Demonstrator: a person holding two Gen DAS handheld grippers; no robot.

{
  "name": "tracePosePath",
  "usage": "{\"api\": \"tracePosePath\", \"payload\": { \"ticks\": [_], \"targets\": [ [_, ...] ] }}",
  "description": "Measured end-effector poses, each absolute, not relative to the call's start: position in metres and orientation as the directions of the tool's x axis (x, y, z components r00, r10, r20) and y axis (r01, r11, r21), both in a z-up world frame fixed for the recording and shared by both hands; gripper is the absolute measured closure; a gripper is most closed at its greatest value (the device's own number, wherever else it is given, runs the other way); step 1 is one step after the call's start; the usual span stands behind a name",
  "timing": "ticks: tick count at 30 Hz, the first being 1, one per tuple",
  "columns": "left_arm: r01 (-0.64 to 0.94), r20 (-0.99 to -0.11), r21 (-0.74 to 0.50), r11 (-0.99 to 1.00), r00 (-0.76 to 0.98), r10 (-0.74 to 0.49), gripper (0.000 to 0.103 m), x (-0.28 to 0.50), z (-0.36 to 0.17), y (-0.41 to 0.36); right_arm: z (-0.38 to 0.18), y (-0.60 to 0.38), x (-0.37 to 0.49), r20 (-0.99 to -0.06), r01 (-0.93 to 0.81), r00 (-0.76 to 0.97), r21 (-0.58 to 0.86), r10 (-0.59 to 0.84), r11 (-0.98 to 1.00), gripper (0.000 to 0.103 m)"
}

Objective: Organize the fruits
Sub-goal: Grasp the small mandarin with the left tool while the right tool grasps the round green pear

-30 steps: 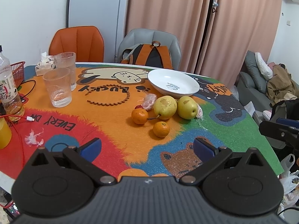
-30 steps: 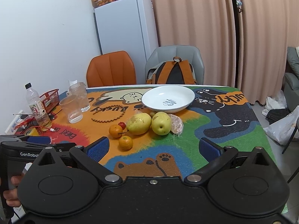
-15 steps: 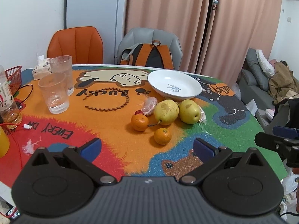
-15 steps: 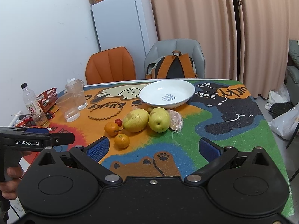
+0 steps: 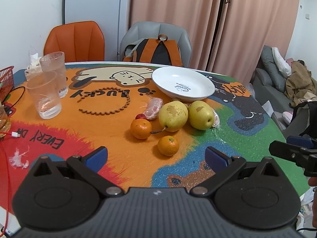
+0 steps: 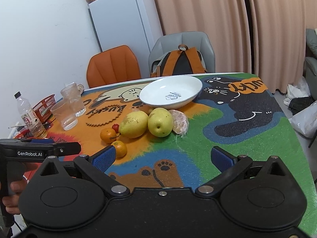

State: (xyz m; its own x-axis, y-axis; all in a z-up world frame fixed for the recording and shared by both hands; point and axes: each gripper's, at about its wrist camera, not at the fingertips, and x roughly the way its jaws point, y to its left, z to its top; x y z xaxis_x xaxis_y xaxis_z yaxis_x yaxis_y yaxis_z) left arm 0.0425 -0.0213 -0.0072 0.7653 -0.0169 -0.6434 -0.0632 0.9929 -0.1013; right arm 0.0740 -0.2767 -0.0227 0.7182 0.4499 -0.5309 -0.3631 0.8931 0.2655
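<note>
A cluster of fruit lies mid-table: two yellow pears (image 5: 173,116) (image 5: 200,115), two oranges (image 5: 140,129) (image 5: 168,145), a small red fruit (image 5: 140,116) and a wrapped peeled fruit (image 6: 179,122). Just behind them sits an empty white plate (image 5: 183,83). My left gripper (image 5: 156,156) is open above the near table edge, short of the nearer orange. My right gripper (image 6: 162,157) is open too, nothing between its blue pads, hovering near the fruit; the pears (image 6: 134,124) (image 6: 160,122) lie ahead of it.
Two clear glasses (image 5: 44,94) stand at the left with a red basket (image 6: 44,105), a bottle (image 6: 27,115) and a red cable (image 5: 8,134). A wavy wooden ring (image 5: 107,103) lies on the mat. Two chairs (image 5: 76,40) and a backpack (image 5: 156,52) are behind the table.
Both grippers have moved forward toward the fruit, which looks nearer and larger now. Both stay open; nothing on the table has shifted.
</note>
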Motion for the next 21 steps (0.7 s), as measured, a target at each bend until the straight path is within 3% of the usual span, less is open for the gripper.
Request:
{"api": "tracePosePath", "payload": {
  "ticks": [16, 21],
  "targets": [
    [-0.058, -0.64, -0.172, 0.983, 0.766, -0.067, 0.002, 0.074, -0.034, -0.023, -0.042, -0.287, 0.108, -0.519, -0.375, 0.702, 0.315, 0.489, 0.872, 0.001],
    [-0.062, -0.646, -0.183, 0.981, 0.76, -0.072, 0.013, 0.086, -0.043, -0.025, -0.054, -0.286, 0.122, -0.548, -0.36, 0.689, 0.309, 0.474, 0.88, 0.006]
  ]
}}
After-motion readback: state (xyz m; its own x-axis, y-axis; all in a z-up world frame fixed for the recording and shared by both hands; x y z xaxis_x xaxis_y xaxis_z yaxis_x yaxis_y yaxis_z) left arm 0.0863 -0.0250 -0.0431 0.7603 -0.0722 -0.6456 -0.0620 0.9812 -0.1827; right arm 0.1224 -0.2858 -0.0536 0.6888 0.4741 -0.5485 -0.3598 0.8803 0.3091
